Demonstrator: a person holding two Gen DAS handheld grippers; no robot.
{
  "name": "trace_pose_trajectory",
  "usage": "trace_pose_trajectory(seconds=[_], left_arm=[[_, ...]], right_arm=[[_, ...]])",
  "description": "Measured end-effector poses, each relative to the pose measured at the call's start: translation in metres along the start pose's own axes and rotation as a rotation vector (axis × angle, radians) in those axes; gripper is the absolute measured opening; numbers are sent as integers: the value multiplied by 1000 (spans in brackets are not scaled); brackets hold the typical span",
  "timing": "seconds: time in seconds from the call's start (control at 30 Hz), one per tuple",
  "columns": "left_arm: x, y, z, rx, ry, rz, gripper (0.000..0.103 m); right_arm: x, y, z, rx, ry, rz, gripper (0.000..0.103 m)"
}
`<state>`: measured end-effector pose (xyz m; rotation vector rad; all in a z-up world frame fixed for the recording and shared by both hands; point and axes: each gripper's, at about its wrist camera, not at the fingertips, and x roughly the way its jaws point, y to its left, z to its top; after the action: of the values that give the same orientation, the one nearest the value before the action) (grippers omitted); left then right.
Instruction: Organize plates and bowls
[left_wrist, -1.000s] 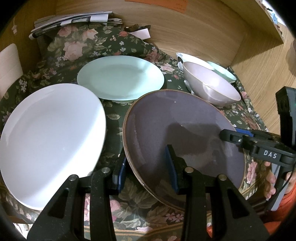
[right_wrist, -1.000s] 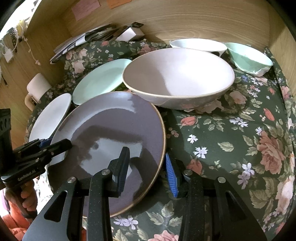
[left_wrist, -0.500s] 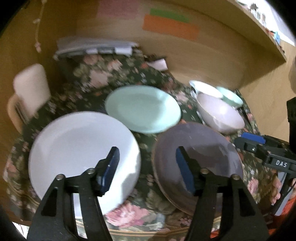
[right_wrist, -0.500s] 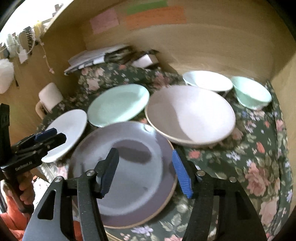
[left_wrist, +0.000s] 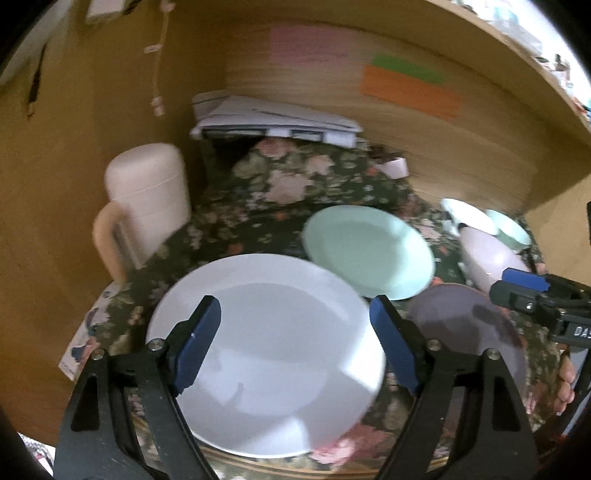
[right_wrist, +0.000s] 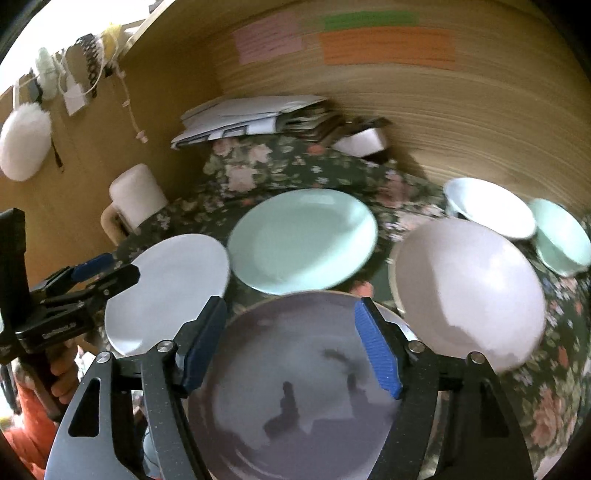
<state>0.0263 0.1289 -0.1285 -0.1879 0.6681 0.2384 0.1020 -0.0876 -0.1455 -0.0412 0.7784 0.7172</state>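
The purple plate (right_wrist: 295, 387) lies flat on the flowered cloth (right_wrist: 546, 398) at the near edge, directly under the right gripper (right_wrist: 291, 350) — nothing sits between its blue pads, which have just been spreading and now stand fairly wide above the plate, touching nothing. To its left lies the white plate (left_wrist: 266, 354), straight ahead of the left gripper (left_wrist: 295, 347), whose jaws have also just been opening; they stand wide and hold nothing. Behind both sits the green plate (right_wrist: 303, 240). To the right stand 3 bowls: the large white bowl (right_wrist: 469, 291), a small white bowl (right_wrist: 487, 206) and a green bowl (right_wrist: 561, 236). Likely next — stacking plates, each hand nearest its own.
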Motion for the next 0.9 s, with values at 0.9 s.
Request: trace_pose_trajectory(seconds=[0.9], left_arm=[[31,85,-26,-101,134,80,67]], right_arm=[[106,45,20,-90,264,96,67]])
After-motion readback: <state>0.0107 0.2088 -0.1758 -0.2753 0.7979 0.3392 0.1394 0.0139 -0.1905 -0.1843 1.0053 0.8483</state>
